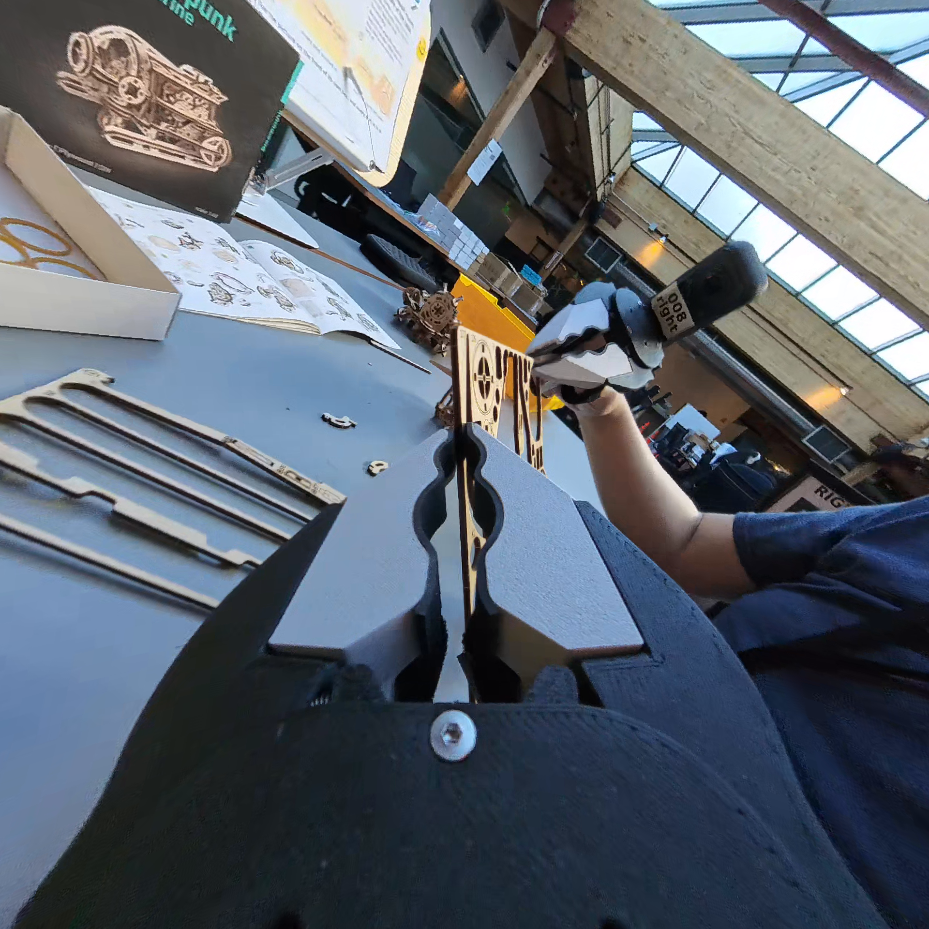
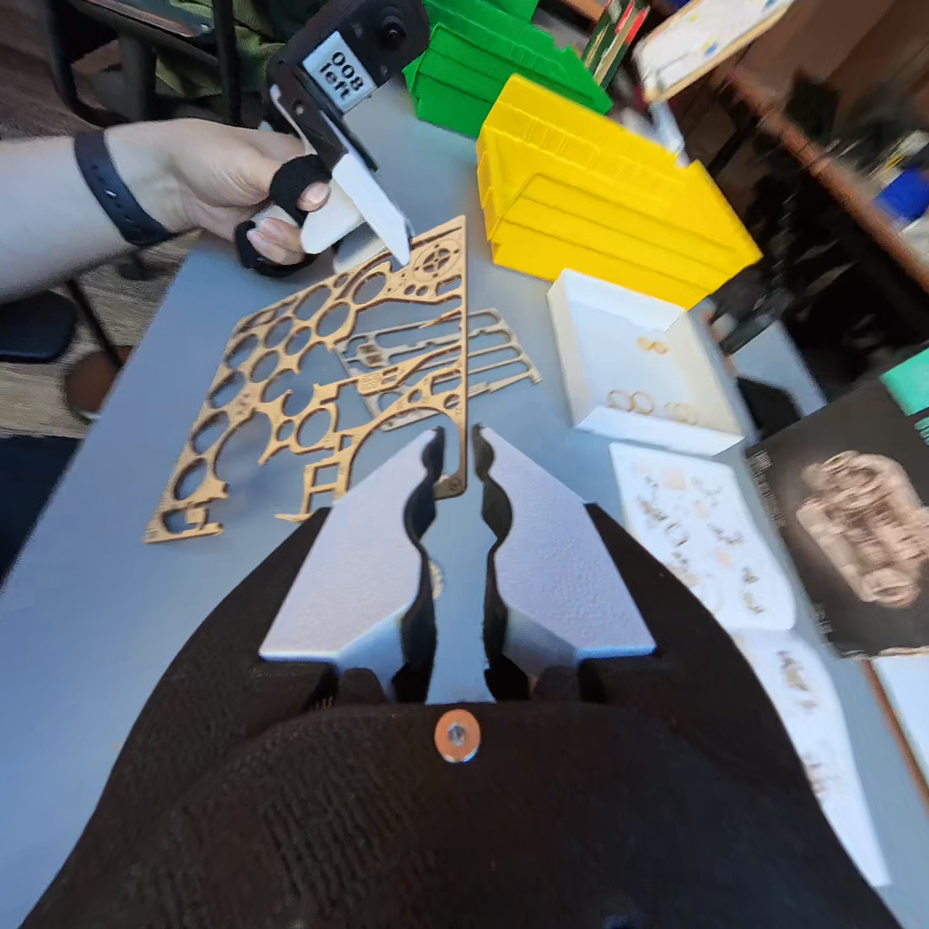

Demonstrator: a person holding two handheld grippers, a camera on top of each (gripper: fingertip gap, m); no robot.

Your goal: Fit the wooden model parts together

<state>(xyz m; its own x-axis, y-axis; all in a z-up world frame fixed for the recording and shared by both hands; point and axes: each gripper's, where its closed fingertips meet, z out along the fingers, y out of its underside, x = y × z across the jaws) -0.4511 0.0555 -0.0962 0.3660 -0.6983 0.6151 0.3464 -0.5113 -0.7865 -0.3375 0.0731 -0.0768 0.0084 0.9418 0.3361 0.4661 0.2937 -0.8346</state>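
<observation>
A mostly emptied wooden sheet (image 2: 321, 382) is clamped edge-on by the left gripper (image 1: 460, 437). The right gripper (image 2: 457, 437) is held slightly parted at the sheet's corner, gripping nothing. A small part-built model (image 1: 430, 316) is seen on the table (image 1: 281, 382); most fitting is judged left.

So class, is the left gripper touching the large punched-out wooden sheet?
Touching. In the left wrist view, the left gripper is shut on the wooden sheet's edge, with no gap visible.
</observation>
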